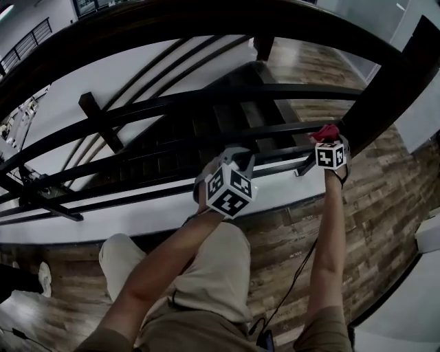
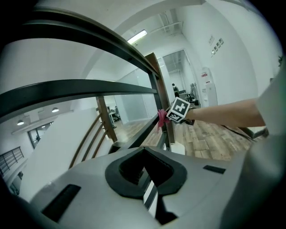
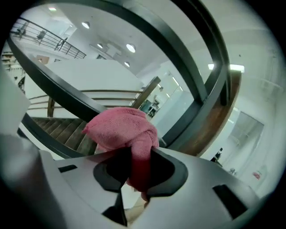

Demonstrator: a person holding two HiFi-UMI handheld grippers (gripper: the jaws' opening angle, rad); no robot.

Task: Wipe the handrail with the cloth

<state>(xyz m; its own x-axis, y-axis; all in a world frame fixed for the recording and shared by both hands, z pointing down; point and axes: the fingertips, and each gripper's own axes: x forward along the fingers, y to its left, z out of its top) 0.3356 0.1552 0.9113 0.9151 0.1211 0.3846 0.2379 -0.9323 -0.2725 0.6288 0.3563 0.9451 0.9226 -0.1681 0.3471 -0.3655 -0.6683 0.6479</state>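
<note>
A dark curved handrail point(image 1: 206, 14) arches over several thinner dark rails point(image 1: 206, 100). My right gripper point(image 1: 328, 139) is shut on a pink-red cloth point(image 1: 323, 130), held up against a lower rail near the dark post at the right. In the right gripper view the cloth point(image 3: 123, 127) bulges out of my gripper point(image 3: 134, 167), with the rails point(image 3: 178, 44) just beyond. My left gripper point(image 1: 239, 157) hovers by the lower rails at the centre, shut and empty. The left gripper view shows its jaws point(image 2: 144, 172) together, with the cloth point(image 2: 161, 118) far along the rail point(image 2: 111, 42).
Beyond the rails a dark staircase point(image 1: 227, 130) drops away beside white walls. The wood-plank floor point(image 1: 385, 199) lies under the person's beige trousers point(image 1: 206, 275). A brown newel post point(image 2: 156, 85) stands where the rails end. A cable point(image 1: 295, 275) hangs from the right arm.
</note>
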